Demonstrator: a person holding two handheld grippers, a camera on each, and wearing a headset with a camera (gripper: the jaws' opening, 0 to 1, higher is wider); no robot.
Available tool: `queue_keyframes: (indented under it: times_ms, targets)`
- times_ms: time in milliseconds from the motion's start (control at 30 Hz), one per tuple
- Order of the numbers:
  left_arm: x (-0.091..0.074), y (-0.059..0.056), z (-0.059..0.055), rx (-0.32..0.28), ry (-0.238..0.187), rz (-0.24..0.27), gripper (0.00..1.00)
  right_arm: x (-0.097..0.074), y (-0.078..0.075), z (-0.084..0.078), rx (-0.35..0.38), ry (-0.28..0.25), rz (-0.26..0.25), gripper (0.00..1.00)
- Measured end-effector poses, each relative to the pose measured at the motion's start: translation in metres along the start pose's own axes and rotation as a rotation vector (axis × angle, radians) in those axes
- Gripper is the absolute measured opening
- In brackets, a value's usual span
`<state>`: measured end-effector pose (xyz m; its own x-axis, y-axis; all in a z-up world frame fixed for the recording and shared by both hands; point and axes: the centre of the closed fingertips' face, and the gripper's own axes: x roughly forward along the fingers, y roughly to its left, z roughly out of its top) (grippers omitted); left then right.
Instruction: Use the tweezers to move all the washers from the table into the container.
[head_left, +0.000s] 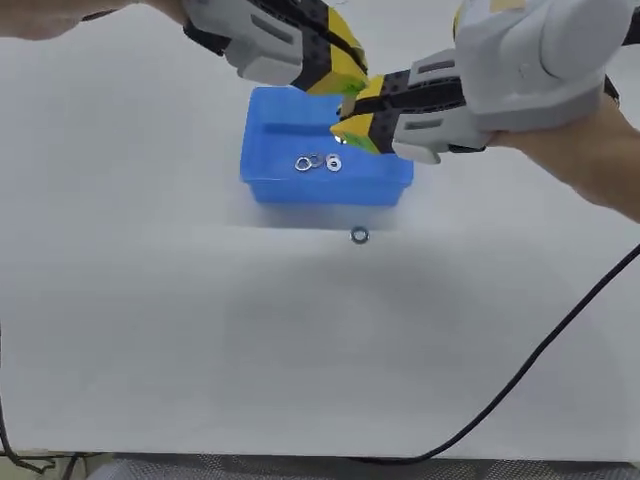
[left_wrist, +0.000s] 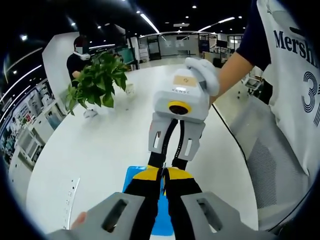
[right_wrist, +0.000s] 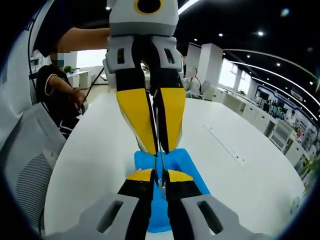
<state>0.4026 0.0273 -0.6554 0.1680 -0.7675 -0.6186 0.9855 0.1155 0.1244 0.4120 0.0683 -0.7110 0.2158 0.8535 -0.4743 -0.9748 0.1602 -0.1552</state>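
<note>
Over the blue plastic container (head_left: 262, 150), left gripper (head_left: 352, 82) and right gripper (head_left: 348, 125) meet — both pinched together, seemingly on thin metal tweezers (right_wrist: 158, 162). Three silver washers (head_left: 318, 162) lie inside — one ring washer (head_left: 360, 235) on the white worktop (head_left: 300, 340), nearer.

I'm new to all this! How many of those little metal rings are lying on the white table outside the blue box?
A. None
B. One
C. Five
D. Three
B: a single washer lies on the white table, just in front of the blue box; the other washers already sit inside the box.
</note>
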Motion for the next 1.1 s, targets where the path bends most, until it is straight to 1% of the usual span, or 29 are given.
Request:
queue_keyframes:
  times_ms: [33,333,467,533,633,900,1000,1100]
  targets:
    - [0.003,0.002,-0.002,-0.006,0.001,-0.004,0.07,0.003,-0.004,-0.005,0.004,0.004,0.000,0.10]
    - [0.019,0.013,-0.015,-0.021,0.013,-0.017,0.08,0.011,-0.017,-0.024,0.034,0.012,-0.006,0.10]
    - [0.026,0.014,-0.021,-0.021,0.023,-0.031,0.08,0.015,-0.017,-0.031,0.033,0.026,0.000,0.10]
    - [0.029,0.015,-0.025,-0.028,0.025,-0.035,0.08,0.016,-0.014,-0.033,0.037,0.033,0.004,0.10]
    - [0.033,0.016,-0.028,-0.048,0.018,-0.044,0.08,0.018,-0.015,-0.038,0.038,0.039,0.009,0.10]
    - [0.035,0.023,-0.035,-0.071,0.014,-0.042,0.07,0.022,-0.023,-0.047,0.042,0.048,0.002,0.10]
    - [0.038,0.023,-0.040,-0.069,0.028,-0.045,0.07,0.024,-0.024,-0.051,0.031,0.065,0.003,0.10]
    - [0.041,0.020,-0.044,-0.070,0.038,-0.051,0.07,0.026,-0.020,-0.055,0.033,0.078,0.014,0.10]
